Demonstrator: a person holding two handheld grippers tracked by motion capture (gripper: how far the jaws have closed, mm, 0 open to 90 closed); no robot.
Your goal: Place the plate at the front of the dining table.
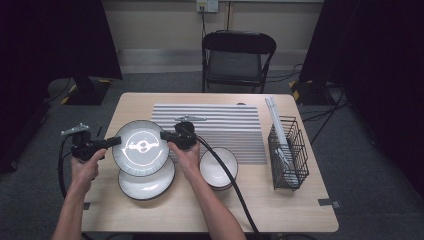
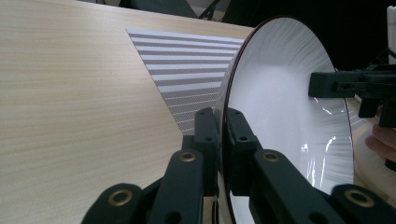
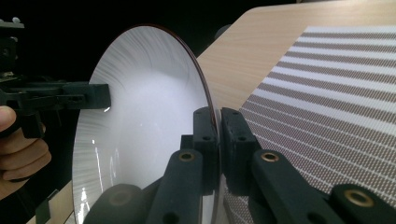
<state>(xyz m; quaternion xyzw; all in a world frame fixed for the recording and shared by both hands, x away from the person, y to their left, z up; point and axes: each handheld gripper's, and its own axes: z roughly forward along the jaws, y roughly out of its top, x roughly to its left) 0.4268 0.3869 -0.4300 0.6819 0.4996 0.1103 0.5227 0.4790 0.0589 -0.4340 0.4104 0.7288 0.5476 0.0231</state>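
grip: my left claw [image 1: 116,141] and right claw [image 1: 165,135] were clamped on opposite rims of the plate [image 1: 140,148] | place: raised above the second plate [image 1: 148,184] | risk: thin glazed rim could slip, dropping onto it

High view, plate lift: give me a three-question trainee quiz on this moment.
1. True or false: both claws are clamped on the rim of the upper plate.
2. What lies directly under it? A) a second plate B) the bowl C) the wire rack
3. Where does the bowl sit relative to the right claw?

Key: 1 true: left claw and right claw grip opposite edges. 2 A, the lower plate. 3 To its right, beside the person's forearm, on the table.
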